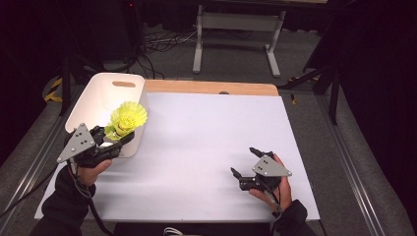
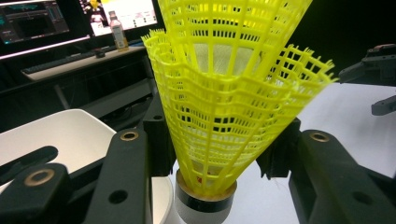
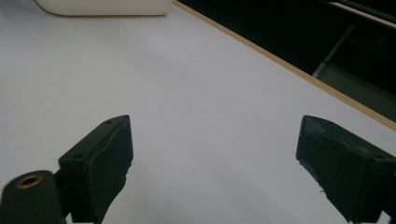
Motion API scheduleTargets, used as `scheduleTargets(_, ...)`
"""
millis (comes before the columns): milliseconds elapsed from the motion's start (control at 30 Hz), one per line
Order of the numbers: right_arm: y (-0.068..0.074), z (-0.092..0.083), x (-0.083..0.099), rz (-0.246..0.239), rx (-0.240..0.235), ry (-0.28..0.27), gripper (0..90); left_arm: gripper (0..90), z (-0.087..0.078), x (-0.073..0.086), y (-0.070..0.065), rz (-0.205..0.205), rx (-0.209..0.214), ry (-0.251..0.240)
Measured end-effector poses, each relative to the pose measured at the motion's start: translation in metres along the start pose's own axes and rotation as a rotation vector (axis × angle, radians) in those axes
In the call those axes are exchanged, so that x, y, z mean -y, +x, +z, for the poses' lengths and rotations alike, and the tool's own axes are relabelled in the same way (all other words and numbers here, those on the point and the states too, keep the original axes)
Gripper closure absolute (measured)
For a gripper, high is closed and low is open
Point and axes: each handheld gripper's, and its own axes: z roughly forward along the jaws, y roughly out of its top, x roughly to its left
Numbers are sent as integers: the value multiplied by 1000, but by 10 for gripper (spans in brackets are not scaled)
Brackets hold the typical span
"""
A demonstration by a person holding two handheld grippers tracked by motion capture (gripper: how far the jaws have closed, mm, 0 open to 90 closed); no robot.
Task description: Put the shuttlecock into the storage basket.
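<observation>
Left tool [image 1: 116,139] grips yellow shuttlecocks [image 1: 128,118] skirt-up at the white bin [image 1: 98,93] rim, frame left; right tool [image 1: 246,161] open, empty, lower right.

Left gripper [image 1: 117,137] first: matte black body, topped by a grey three-cornered plate dotted with small dark screw holes, and a dark cable trailing back from it along a dark sleeve [image 1: 64,206]. Up close, its jaws are chunky black bars with brass-ringed holes near the pivots. Right gripper [image 1: 246,162] now: same black build, same grey triangular plate with dark dots, thin cable running off behind toward another dark sleeve. Its own camera shows blocky black fingers [image 3: 100,163] with ridged, slightly worn pads, and one brass-ringed hole at the lower corner.
</observation>
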Motion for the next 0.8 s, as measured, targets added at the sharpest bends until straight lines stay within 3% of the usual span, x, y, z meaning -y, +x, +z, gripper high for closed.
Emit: scheduleTargets(800, -1, 1, 1, 3, 2, 4, 115, 555, -3, -3, 11, -16, -22, -3)
